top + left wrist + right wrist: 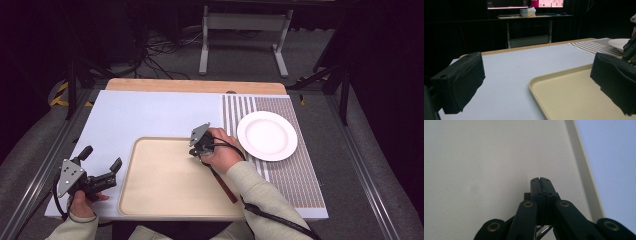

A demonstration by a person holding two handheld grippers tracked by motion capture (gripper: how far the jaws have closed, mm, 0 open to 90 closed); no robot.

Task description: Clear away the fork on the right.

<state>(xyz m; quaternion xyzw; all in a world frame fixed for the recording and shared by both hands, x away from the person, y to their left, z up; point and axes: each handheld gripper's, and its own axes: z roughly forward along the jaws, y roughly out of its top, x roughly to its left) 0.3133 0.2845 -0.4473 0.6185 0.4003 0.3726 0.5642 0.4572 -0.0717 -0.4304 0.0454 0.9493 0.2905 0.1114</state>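
Right hand-held gripper point(194, 150) hangs over the far right corner of the beige tray point(165, 200), its jaws pressed flat together with nothing between them; in the right gripper view the closed tips point(540, 181) point down at the tray's bare floor point(474, 157), with the tray's raised rim point(584, 170) running just beside them and the pale blue desk surface point(614, 157) beyond that rim. The person's right hand point(222, 152) wraps the tool from behind, the cable looping over it, and a dark reddish strip point(226, 187) lies along the tray's right edge under the forearm. Left hand-held gripper point(102, 165) sits at the near left of the desk point(150, 110), just off the tray's left rim, its jaws spread wide and holding nothing; in the left gripper view one black pad point(461, 82) stands over the blue surface and the other pad point(616, 82) over the tray point(574, 95), so the tray's near left corner lies between them. A white plate point(267, 135) rests on the striped mat point(295, 175) to the right of the tray, near the right hand-held gripper but apart from it; the plate's edge point(621, 43) also shows far off in the left gripper view.
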